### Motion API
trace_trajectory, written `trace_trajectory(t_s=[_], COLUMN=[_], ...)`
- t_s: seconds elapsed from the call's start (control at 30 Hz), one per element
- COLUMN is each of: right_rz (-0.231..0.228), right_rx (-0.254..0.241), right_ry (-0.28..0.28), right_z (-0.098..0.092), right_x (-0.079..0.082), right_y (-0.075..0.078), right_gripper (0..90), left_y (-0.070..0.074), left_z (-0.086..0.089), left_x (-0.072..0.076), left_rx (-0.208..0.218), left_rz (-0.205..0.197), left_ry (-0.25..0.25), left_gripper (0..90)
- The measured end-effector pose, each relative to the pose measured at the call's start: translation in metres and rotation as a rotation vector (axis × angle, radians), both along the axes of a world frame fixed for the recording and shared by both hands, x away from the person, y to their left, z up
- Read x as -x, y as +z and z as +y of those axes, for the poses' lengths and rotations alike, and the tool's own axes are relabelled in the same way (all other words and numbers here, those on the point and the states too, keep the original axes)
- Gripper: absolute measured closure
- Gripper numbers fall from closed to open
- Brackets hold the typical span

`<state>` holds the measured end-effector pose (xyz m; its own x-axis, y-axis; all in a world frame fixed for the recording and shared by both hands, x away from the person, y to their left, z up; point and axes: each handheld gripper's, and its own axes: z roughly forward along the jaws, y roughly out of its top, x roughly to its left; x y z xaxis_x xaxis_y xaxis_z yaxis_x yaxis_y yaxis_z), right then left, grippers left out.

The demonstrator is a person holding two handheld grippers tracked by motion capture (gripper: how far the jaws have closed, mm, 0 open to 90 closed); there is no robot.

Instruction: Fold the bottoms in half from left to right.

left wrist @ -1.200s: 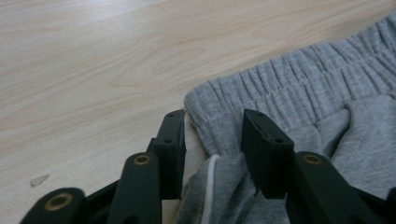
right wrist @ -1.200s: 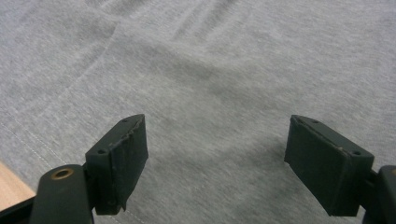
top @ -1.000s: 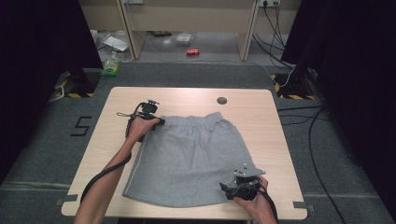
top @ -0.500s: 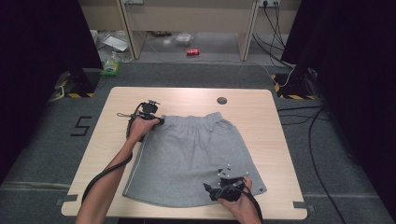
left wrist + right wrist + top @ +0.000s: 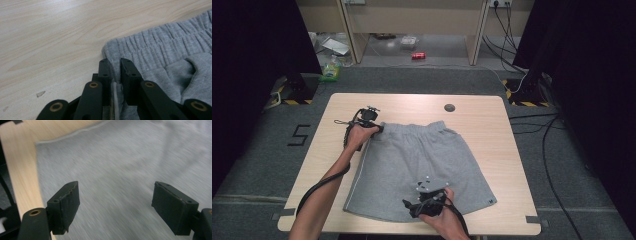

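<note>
Grey shorts [image 5: 422,155] lie flat on the wooden table [image 5: 502,130], waistband at the far side. My left gripper [image 5: 379,129] rests at the waistband's far left corner. In the left gripper view its jaws [image 5: 115,62] are shut on the edge of the shorts [image 5: 160,50], with fabric and a pale seam pinched between them. My right gripper [image 5: 408,206] hovers over the near hem, pointing left. In the right gripper view it [image 5: 120,197] stands open, wide apart, with the blurred grey cloth [image 5: 112,157] below and nothing between its pads.
A small dark round mark [image 5: 449,107] sits on the table beyond the waistband. The table's near left edge [image 5: 17,170] lies close to the shorts' hem. On the floor behind are a red can [image 5: 418,55] and a green packet [image 5: 330,72].
My right gripper has slid left along the near hem of the shorts, from the right leg toward the middle. The left hand has stayed at the waistband corner.
</note>
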<state>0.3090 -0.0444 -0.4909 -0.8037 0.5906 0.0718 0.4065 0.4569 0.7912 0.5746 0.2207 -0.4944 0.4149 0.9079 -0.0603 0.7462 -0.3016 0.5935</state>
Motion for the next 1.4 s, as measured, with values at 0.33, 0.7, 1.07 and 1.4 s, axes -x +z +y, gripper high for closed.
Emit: trace_trajectory(t_s=[0.33,0.7,1.07,1.4], right_rz=[-0.002,0.024,0.051,0.038], right_rx=[-0.017,-0.018,-0.002,0.057], right_ry=[0.124,0.168,0.2,0.231], right_z=[0.063,0.121,0.158,0.176], right_x=[0.004,0.008,0.014,0.012], right_y=[0.002,-0.005,-0.015,-0.025], right_gripper=[23.6,31.1,35.7,44.3], left_y=[0.0,-0.001,-0.001,-0.001], left_z=[-0.001,0.0,-0.001,0.0], left_x=[-0.001,-0.001,-0.001,-0.001], left_rx=[-0.011,-0.01,-0.012,-0.005], left_rz=[-0.01,-0.011,-0.013,-0.011], left_ry=[-0.01,-0.014,-0.012,-0.01], left_gripper=[78.4,78.2,78.0,77.8])
